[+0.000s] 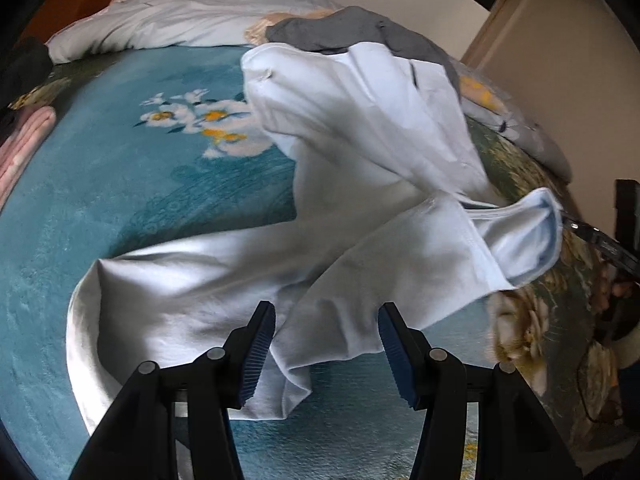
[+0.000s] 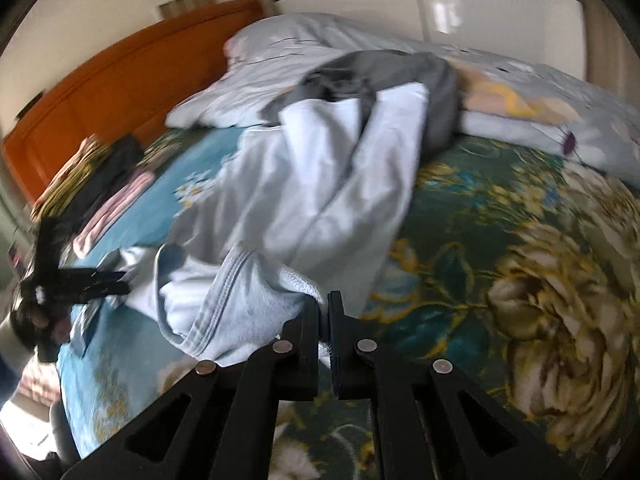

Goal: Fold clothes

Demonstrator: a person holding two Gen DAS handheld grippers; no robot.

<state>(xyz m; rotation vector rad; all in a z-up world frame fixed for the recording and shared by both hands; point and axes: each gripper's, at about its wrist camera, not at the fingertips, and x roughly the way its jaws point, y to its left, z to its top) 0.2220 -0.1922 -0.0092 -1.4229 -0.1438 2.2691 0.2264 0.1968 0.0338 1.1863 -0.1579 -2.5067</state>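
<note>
A pale blue sweatshirt (image 1: 352, 168) lies crumpled on the teal floral bedspread (image 1: 100, 208). My left gripper (image 1: 326, 344) is open, its blue pads either side of a fold of the sweatshirt's lower part, just above it. My right gripper (image 2: 324, 308) is shut on the sweatshirt's ribbed edge (image 2: 240, 300) and lifts it a little; in the left wrist view it shows at the far right (image 1: 600, 240), gripping the raised cuff-like end. The sweatshirt (image 2: 320, 168) stretches away towards a grey garment (image 2: 384, 76).
A grey garment (image 1: 340, 32) and a pale floral duvet (image 1: 180, 12) lie at the bed's far side. Folded pink and dark clothes (image 2: 108, 200) are stacked on the left by the orange headboard (image 2: 120, 76). My left gripper shows at the left (image 2: 80, 280).
</note>
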